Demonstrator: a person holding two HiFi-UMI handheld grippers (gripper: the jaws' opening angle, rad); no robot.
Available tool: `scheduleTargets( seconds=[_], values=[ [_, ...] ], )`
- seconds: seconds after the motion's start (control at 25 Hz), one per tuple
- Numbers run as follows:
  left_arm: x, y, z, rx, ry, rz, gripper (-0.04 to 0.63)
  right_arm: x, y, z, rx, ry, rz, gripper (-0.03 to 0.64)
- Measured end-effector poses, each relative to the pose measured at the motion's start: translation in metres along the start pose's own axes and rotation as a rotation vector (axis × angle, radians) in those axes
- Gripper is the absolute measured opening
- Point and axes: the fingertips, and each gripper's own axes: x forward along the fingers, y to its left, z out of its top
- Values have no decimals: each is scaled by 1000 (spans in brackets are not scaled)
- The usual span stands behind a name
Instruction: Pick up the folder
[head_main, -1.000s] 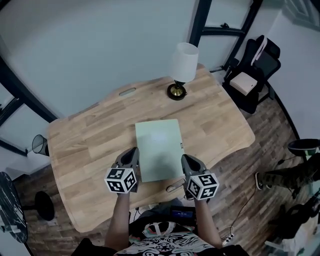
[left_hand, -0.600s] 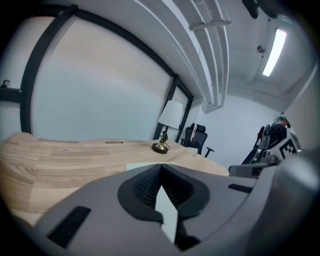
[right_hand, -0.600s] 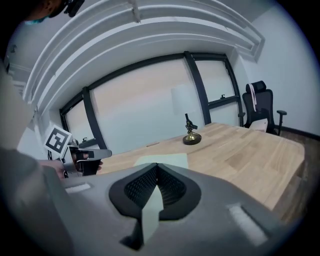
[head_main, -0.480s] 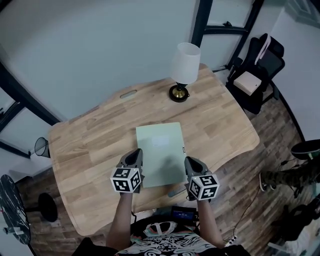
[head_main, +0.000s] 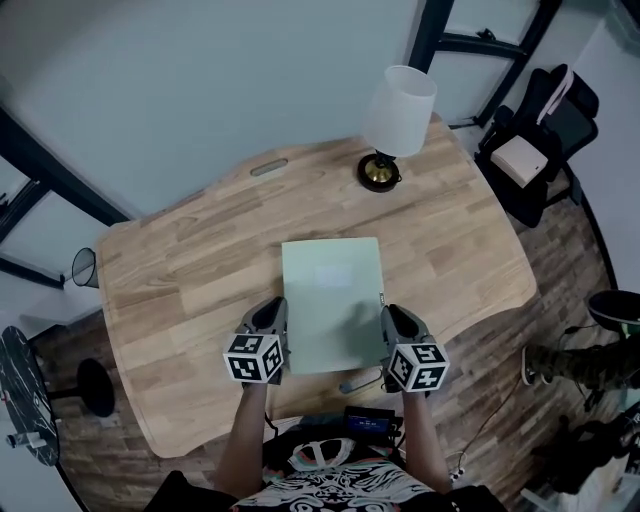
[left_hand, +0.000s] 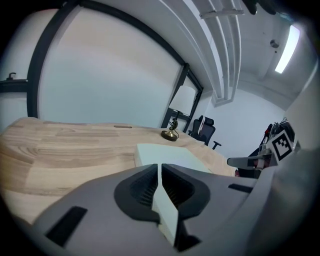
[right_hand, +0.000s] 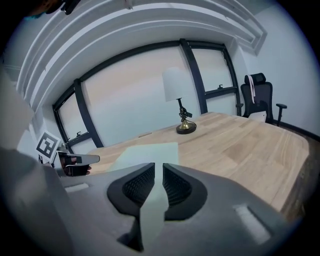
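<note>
Hovering by folder (head_main: 333, 300), left gripper (head_main: 272, 305) closed, right gripper (head_main: 393, 312) just cracking open, nothing between; I'd widen both, pinch edge.

Pale mint green on the folder (head_main: 333, 303), with a whiter patch near its top. Light, streaky wood grain across the table (head_main: 190, 270). White lamp shade (head_main: 400, 97), brassy lamp base (head_main: 378, 174). Black chair (head_main: 560, 120); dark brown planked floor (head_main: 560, 290).

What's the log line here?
left tongs: shut, empty | right tongs: just been opening, nothing between | folder: flat on table, not held
</note>
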Motion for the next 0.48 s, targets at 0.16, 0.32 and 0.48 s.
scheduleTargets(
  seconds=[0.16,0.32,0.48],
  values=[
    [11,4,-15,-59,47,-18,108,15,-16,-12,27,53,-9,59],
    [18,4,-27,-90,88,-43,171,28,-23,-25,63,101,0,129],
    [28,5,-34,-256,81,-95,246,46,-26,-36,110,161,31,240]
  ],
)
